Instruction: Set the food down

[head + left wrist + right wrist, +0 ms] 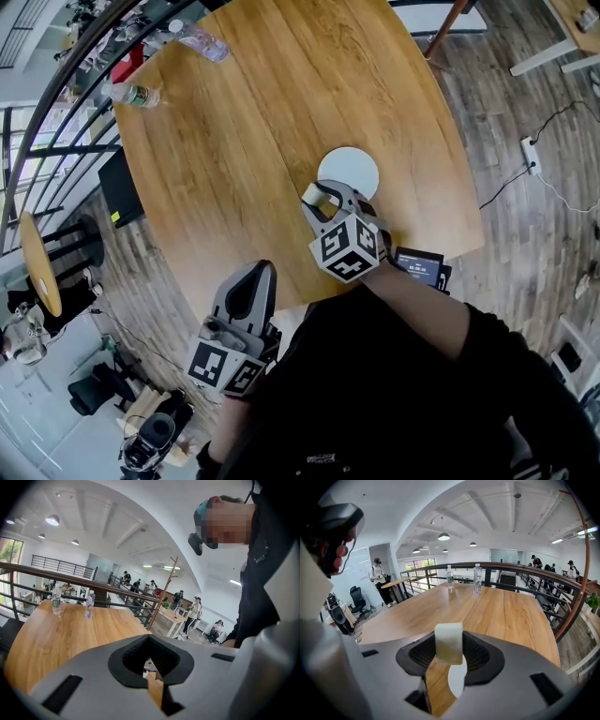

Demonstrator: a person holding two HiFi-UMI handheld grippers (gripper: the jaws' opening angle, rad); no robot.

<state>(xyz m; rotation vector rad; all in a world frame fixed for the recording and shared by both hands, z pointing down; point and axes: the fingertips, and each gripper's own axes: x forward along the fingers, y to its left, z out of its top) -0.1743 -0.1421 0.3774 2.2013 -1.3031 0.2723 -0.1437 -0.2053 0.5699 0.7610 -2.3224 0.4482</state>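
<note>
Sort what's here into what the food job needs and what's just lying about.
Job: pale food block, clamped in the right gripper; white disc; wooden table.
Lying about: two water bottles; small screen device; left gripper, empty.

Water bottles (202,41) at table (253,122) edge

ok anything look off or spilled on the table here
Nothing stands out. Both bottles stand upright at the table's far edge, the plate lies flat, and the right gripper holds the food upright by the plate.
</note>
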